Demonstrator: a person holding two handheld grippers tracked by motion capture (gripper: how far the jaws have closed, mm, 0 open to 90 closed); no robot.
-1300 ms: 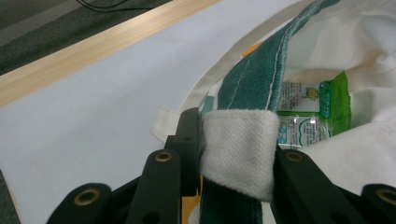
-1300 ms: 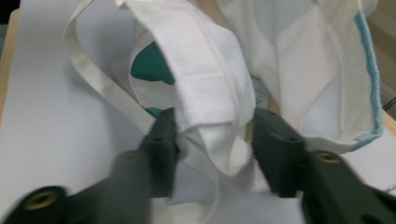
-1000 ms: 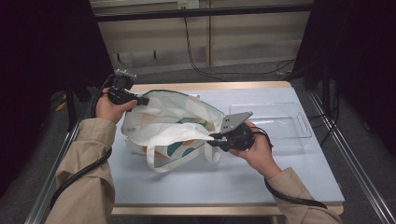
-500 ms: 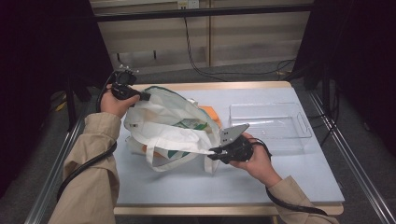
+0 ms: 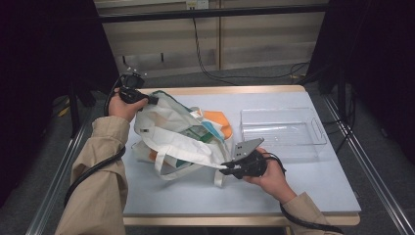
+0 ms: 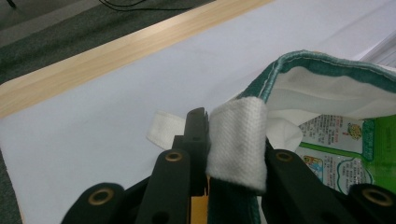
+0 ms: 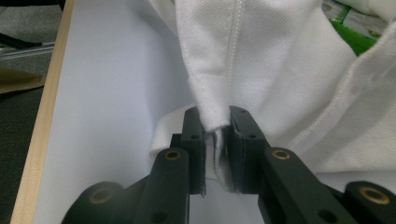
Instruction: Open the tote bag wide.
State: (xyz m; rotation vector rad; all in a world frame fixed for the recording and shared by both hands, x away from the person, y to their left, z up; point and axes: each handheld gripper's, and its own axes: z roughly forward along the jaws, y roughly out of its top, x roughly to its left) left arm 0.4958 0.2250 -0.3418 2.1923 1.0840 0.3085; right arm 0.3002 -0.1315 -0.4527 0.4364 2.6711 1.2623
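Note:
A white cloth bag [image 5: 169,129] with green trim lies on the table, its mouth stretched open between my two grippers. At the back left, my left gripper [image 5: 152,100] is shut on the bag's green rim [image 6: 275,77], right where a white strap [image 6: 238,140] is sewn on. Toward the front, my right gripper [image 5: 226,171] is shut on a fold of the bag's white fabric [image 7: 215,126], low over the table. Inside the bag I see green printed packets [image 6: 336,140] and an orange item [image 5: 219,121].
A clear plastic tray [image 5: 283,129] stands on the right half of the pale table [image 5: 195,196], just behind my right hand. The table's wooden back edge [image 6: 93,60] runs close behind the left gripper. Metal rails border both sides.
My right gripper has sunk and drawn toward the front of the table with the fabric in it. The bag's mouth has spread wider, showing the orange item. The left hand barely shifted.

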